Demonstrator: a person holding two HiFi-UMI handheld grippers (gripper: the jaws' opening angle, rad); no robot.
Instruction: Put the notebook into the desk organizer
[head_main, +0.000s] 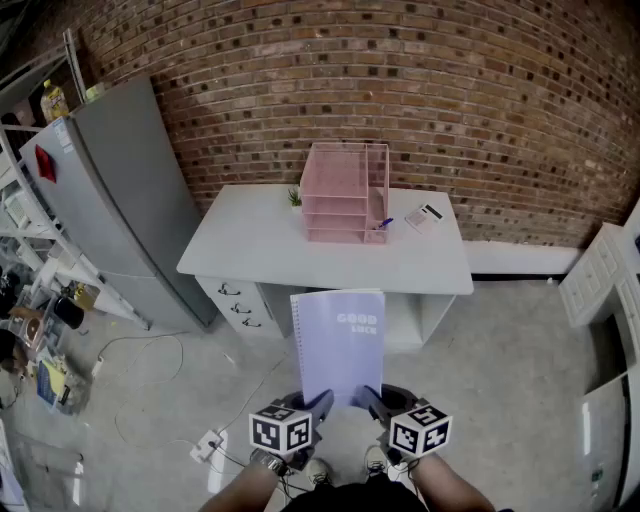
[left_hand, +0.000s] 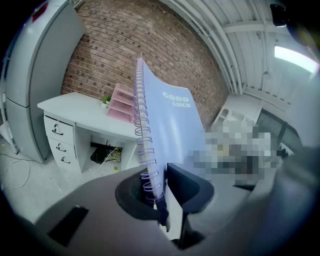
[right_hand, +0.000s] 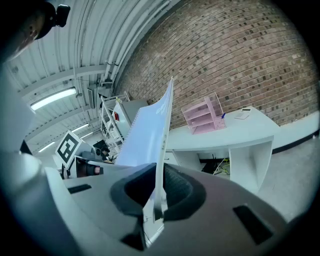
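I hold a pale lilac spiral notebook (head_main: 340, 345) in front of me with both grippers, some way short of the white desk (head_main: 240, 250). My left gripper (head_main: 322, 402) is shut on its lower spiral-bound edge; the wire coil (left_hand: 145, 150) runs up from between the jaws. My right gripper (head_main: 368, 397) is shut on the lower right edge, and the notebook (right_hand: 150, 132) rises edge-on from its pads. The pink desk organizer (head_main: 345, 193) stands at the back middle of the desk; it also shows in both gripper views as a pink desk organizer (left_hand: 121, 102) (right_hand: 202, 115).
A grey refrigerator (head_main: 120, 190) stands left of the desk. A calculator (head_main: 424, 217) and a blue pen (head_main: 384, 224) lie right of the organizer, a small plant (head_main: 295, 197) to its left. Cables and a power strip (head_main: 207, 446) lie on the floor. White cabinets (head_main: 600, 290) stand at right.
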